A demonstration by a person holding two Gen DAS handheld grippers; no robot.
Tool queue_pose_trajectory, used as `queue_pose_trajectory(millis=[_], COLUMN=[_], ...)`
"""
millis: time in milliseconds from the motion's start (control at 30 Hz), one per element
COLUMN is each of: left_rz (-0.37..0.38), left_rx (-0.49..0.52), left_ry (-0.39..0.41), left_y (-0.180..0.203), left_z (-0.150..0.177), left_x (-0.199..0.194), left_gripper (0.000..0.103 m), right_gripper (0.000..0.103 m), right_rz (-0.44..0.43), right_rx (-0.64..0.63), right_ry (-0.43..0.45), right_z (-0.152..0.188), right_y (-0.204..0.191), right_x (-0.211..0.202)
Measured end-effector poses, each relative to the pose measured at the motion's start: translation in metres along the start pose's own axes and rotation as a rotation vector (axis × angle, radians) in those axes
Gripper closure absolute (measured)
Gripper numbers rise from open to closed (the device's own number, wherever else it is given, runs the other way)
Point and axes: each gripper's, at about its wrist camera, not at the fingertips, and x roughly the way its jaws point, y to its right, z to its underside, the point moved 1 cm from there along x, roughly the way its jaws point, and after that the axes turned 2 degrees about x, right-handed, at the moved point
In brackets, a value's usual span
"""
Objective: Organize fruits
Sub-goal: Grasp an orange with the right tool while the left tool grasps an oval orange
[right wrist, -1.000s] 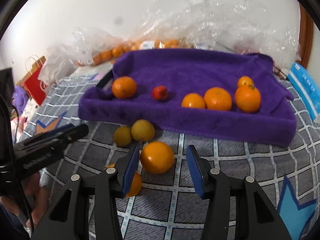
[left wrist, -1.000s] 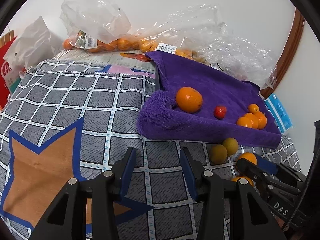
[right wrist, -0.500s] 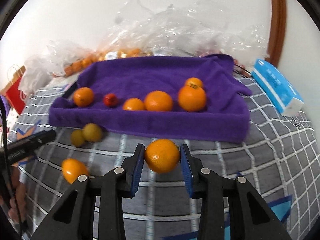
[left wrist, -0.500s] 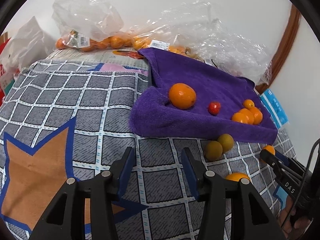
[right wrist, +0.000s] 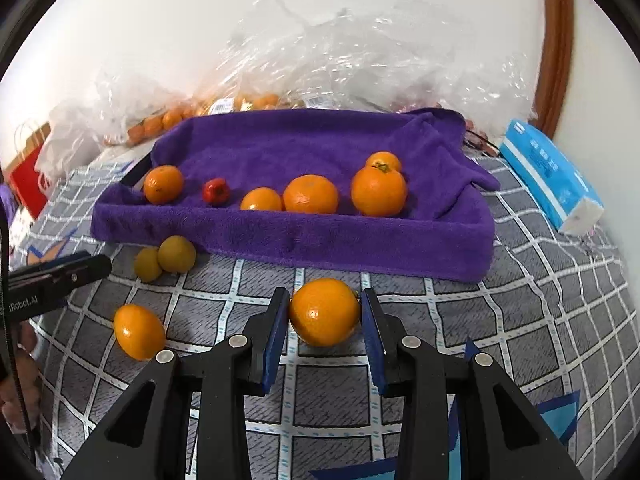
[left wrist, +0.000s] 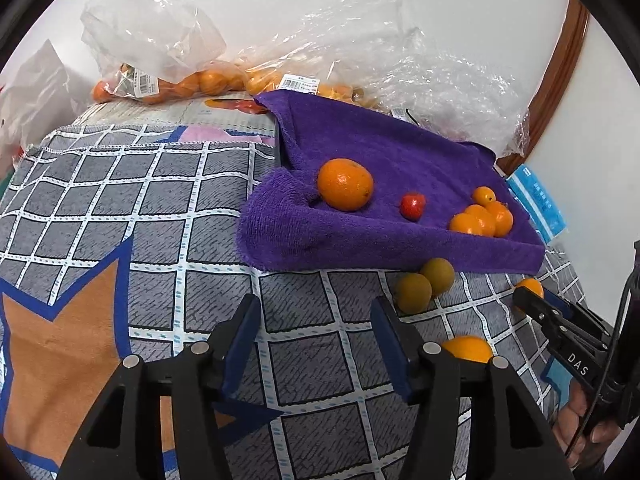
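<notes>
- Currently the right gripper (right wrist: 325,312) holds an orange (right wrist: 324,312) between its blue fingers (right wrist: 276,332), both pads pressed on its sides, just in front of the purple towel (right wrist: 304,240).
- Held orange sits above the checked grey blanket (right wrist: 540,320), close to the towel's near rim.
- Left gripper (left wrist: 316,334) has its jaws opening, nothing between them, only blanket beneath.
- Towel is draped over a tray-like shape; on it, left to right in the right wrist view: a mandarin (right wrist: 163,184), a small red fruit (right wrist: 216,191), two more mandarins (right wrist: 262,200) (right wrist: 311,194), a big orange with stem (right wrist: 379,191) and a smaller one behind it (right wrist: 384,160), touching.
- Two yellow-green fruits (right wrist: 177,254) (right wrist: 148,265) lie touching each other on the blanket, just beside the towel's near left corner.
- One loose orange (right wrist: 139,332) lies on the blanket, left of the right gripper, near the left gripper's tip.
- Clear plastic bags of mandarins (left wrist: 160,80) are piled behind the towel against the white wall.
- Blue tissue pack (right wrist: 552,176) lies right of the towel.
- Red paper bag (right wrist: 28,176) at far left edge.
- Part of a person's hand (left wrist: 580,428) grips the right gripper's handle in the left wrist view.
</notes>
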Motion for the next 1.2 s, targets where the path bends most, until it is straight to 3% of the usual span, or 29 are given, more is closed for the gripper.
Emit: queue_pose_trajectory(millis=[267, 467, 800, 1067, 1200], left_rz=[0.02, 0.075, 0.163, 0.16, 0.129], left_rx=[0.01, 0.086, 0.101, 0.081, 0.097], left_ry=[-0.019, 0.035, -0.028, -0.103, -0.072], left_y=[0.007, 0.033, 0.062, 0.071, 0.074], left_z=[0.005, 0.011, 0.011, 0.018, 0.02], left_x=[-0.009, -0.035, -0.018, 0.006, 0.007], left_gripper=[0.048, 0.046, 0.044, 0.046, 0.051], right_gripper=[0.067, 0.067, 0.067, 0.067, 0.067], right_rz=[-0.032, 0.0, 0.047, 0.025, 0.019], right_rx=[0.026, 0.015, 0.038, 0.054, 0.052], right_ry=[0.032, 0.047, 0.049, 0.032, 0.032], right_z=[-0.002, 0.002, 0.013, 0.014, 0.014], right_y=[0.007, 0.013, 0.04, 0.043, 0.041], right_x=[-0.007, -0.014, -0.026, -0.023, -0.022])
